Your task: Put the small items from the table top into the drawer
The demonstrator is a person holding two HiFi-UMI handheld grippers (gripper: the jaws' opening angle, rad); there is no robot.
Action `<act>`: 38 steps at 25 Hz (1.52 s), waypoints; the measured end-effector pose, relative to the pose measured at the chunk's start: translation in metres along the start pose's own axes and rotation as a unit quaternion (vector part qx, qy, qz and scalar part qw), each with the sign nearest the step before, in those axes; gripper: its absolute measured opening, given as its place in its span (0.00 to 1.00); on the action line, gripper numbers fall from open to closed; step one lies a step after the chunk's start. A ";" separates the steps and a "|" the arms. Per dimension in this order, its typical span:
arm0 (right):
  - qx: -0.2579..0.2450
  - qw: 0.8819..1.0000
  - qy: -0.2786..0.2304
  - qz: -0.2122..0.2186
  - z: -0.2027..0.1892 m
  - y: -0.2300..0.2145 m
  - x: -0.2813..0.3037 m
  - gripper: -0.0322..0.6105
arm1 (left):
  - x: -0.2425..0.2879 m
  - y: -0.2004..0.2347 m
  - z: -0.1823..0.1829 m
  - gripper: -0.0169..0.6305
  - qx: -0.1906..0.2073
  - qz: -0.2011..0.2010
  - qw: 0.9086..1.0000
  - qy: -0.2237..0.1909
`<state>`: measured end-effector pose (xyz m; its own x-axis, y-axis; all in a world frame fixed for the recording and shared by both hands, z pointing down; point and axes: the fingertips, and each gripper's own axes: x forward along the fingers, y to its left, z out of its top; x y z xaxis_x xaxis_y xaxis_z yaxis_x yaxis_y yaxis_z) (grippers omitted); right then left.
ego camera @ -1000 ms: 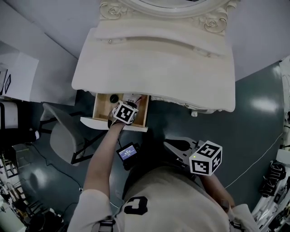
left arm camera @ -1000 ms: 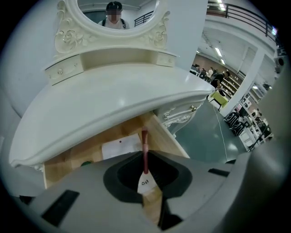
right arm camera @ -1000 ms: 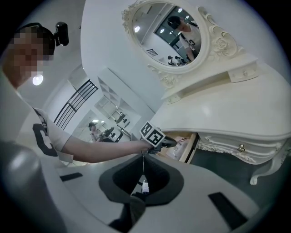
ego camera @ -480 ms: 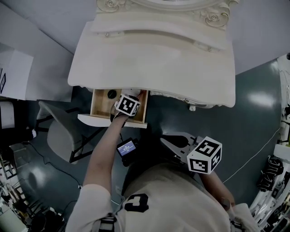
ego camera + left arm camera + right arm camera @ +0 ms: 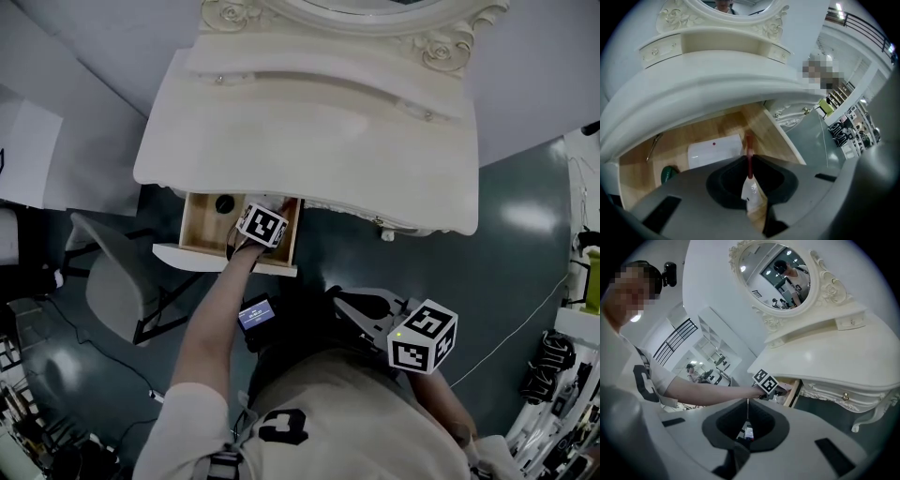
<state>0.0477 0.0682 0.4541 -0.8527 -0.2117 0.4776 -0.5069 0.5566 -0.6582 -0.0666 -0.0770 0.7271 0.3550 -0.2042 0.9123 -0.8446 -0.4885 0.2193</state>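
The wooden drawer (image 5: 199,225) stands pulled out under the left of the white dressing table (image 5: 309,141). My left gripper (image 5: 267,210) points steeply down into its right half and is shut on a thin red stick (image 5: 749,147) with a white tag at its near end. The stick's tip hangs just above the drawer floor, beside a flat white box (image 5: 715,150). A green item (image 5: 669,173) and a thin metal piece (image 5: 653,145) lie further left in the drawer. My right gripper (image 5: 354,302) hovers in front of the table with its jaws shut and nothing between them.
A grey chair (image 5: 112,281) stands left of the drawer. An oval mirror (image 5: 780,273) in a carved frame rises at the back of the table. The dark floor (image 5: 525,244) spreads to the right, with equipment along its right edge.
My left gripper has sunk lower into the drawer with the red stick still in it. The right gripper has kept its place.
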 end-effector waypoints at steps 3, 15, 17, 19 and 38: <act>0.004 1.000 0.000 -0.001 -0.001 0.001 0.001 0.10 | 0.002 0.004 0.002 0.16 0.006 0.007 1.000 0.000; 0.015 1.000 0.005 -0.004 -0.005 -0.003 0.004 0.10 | 0.015 0.012 -0.006 0.16 -0.008 0.006 1.000 0.024; 0.015 1.000 0.006 -0.004 -0.005 -0.004 0.005 0.10 | 0.016 0.012 -0.004 0.22 -0.007 0.006 1.000 0.022; 0.015 1.000 0.006 -0.005 -0.005 -0.004 0.005 0.10 | 0.018 0.011 -0.004 0.28 -0.008 0.001 1.000 0.024; -0.001 1.000 -0.021 -0.005 0.007 -0.005 -0.006 0.10 | -0.030 -0.013 0.016 0.40 0.042 -0.012 0.999 -0.010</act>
<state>0.0546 0.0611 0.4499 -0.8520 -0.2515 0.4591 -0.5154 0.5562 -0.6519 -0.0593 -0.0780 0.6916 0.3827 -0.2085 0.9001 -0.8001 -0.5619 0.2100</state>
